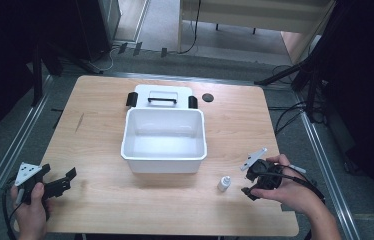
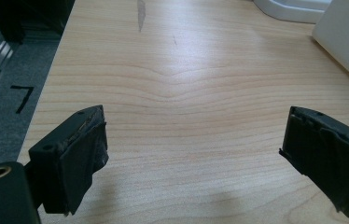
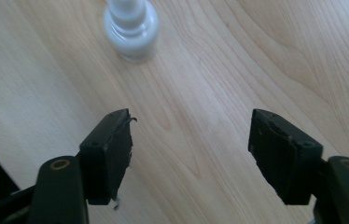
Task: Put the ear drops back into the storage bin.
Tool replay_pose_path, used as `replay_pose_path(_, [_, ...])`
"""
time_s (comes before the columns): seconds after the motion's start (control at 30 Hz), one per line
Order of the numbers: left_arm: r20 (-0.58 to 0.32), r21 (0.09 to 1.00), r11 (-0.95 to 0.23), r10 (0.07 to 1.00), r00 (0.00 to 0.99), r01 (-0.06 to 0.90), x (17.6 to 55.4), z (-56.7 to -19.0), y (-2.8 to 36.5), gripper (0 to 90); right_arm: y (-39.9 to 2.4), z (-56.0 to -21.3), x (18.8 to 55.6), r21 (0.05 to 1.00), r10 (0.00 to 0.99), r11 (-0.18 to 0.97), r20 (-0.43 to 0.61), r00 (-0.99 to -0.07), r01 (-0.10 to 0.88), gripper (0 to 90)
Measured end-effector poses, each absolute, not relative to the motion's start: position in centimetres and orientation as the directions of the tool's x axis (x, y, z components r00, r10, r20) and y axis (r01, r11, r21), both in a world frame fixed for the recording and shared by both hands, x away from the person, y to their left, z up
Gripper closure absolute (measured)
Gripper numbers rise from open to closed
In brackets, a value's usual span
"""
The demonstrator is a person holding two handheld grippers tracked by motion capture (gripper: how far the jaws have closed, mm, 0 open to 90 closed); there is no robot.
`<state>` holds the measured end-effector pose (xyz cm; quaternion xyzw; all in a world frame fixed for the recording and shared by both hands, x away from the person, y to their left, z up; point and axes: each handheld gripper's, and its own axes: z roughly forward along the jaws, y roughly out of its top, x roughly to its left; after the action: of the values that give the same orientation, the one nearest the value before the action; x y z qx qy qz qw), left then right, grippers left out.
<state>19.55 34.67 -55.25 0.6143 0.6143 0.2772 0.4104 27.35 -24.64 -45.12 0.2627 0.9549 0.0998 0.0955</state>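
A small white bottle [image 1: 224,183] stands upright on the wooden table [image 1: 100,150], in front of an open white plastic bin [image 1: 164,140]. The bin's lid [image 1: 162,96], with a black handle and black clips, lies flat behind it. My right gripper [image 1: 250,185] is open just right of the bottle, and the bottle [image 3: 131,26] stands ahead of its jaws, apart from them. My left gripper [image 1: 68,180] is open at the table's front left corner, over bare wood [image 2: 186,116], with nothing between its jaws.
A small black disc [image 1: 207,97] lies on the table behind the bin, at the right of the lid. Metal rails run along both sides of the table. Cables and dark stands occupy the floor beyond it. The bin's white wall [image 2: 347,42] stands at the right in the left gripper view.
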Motion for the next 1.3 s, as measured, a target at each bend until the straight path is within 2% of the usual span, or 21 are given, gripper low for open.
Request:
replay_pose_path(0.47, [-0.164, 0.844, 0.090, 0.982, 0.095, 0.528, 19.6, -55.3, 34.7, 7.2, -20.7, -43.8, 28.1, 0.208, 0.471, 0.869, -0.070, -0.880, 0.449, 53.0])
replay_pose_path(0.93, [-0.163, 0.844, 0.087, 0.982, 0.098, 0.528, 19.6, -55.2, 34.7, 7.2, -18.3, -43.7, 28.9, 0.149, 0.412, 0.903, -0.031, -0.911, 0.403, 61.2])
replay_pose_path(1.3, [-0.163, 0.845, 0.086, 0.982, 0.100, 0.528, 19.6, -55.2, 34.7, 7.2, -17.2, -44.7, 29.2, 0.107, 0.384, 0.920, -0.056, -0.922, 0.377, 65.5])
